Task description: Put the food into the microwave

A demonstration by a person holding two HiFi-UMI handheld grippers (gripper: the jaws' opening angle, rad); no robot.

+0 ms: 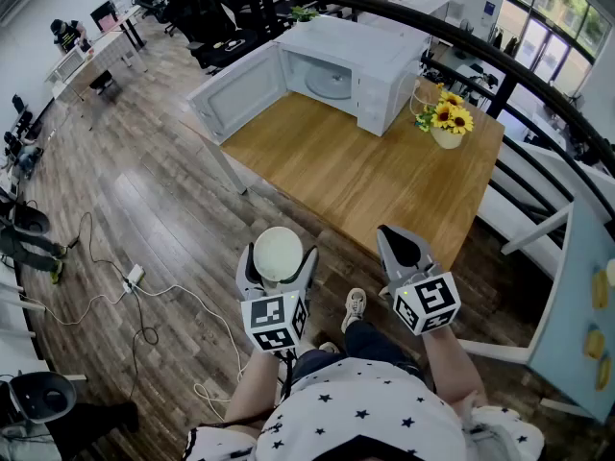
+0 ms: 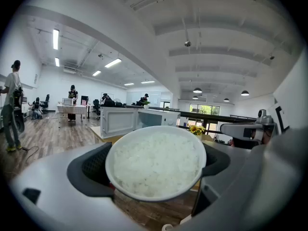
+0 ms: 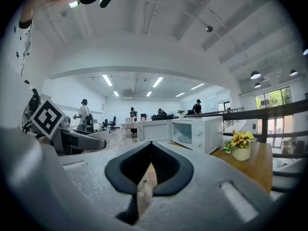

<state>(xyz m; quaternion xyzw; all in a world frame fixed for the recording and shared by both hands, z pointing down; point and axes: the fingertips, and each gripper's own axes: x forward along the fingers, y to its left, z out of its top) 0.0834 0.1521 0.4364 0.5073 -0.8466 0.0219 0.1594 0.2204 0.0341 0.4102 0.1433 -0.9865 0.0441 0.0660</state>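
Now in hand: the carry, as I judge it. The food is lifted but has not reached the microwave.
Food: a white bowl of rice [image 2: 155, 163], filling the lower centre of the left gripper view. In the head view it hangs at lower centre, over the wooden floor [image 1: 144, 190] and well apart from the table.
Left tool [image 1: 279, 259]: spread wide, its dark pads pinching the bowl on both sides.
Right tool [image 1: 402, 243]: pressed together and empty, at lower right of centre in the head view, near the left tool.
Microwave [image 1: 351, 65]: white, at upper centre of the head view, on the far end of the table. Its door [image 1: 235, 94] is swung open to the left, and the glass turntable [image 1: 332, 80] inside looks bare.
Table [image 1: 365, 176]: light wood, across the middle of the frame. A pot of sunflowers [image 1: 448, 123] stands just right of the microwave.
Next move: probably bringing the bowl up over the table, keeping it level so no rice spills. It would then pass the open door and go into the cavity, onto the turntable. The empty right tool looks free to close the door.
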